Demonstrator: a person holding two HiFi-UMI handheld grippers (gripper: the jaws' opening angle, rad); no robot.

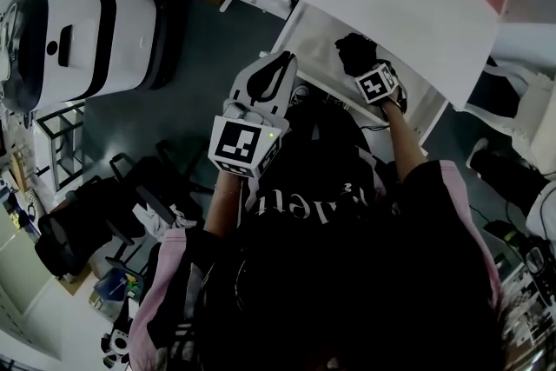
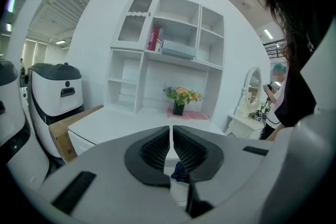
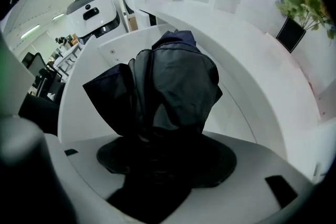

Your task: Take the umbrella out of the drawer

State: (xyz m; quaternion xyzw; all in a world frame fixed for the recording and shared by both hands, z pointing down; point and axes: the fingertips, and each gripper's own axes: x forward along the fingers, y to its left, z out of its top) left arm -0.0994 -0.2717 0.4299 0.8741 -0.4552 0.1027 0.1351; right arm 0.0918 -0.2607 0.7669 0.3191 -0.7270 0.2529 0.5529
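Left hand-held gripper [image 2: 171, 131], jaws together, faces a white shelf [image 2: 168, 55]

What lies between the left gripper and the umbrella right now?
Only the bare white floor of the drawer, seen in the head view. The left gripper, shut and empty, is at its edge; the right gripper holds the umbrella.

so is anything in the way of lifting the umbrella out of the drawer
Nothing visible: the right gripper is shut on the umbrella, the drawer is open on top, and the left gripper sits shut off to the side.
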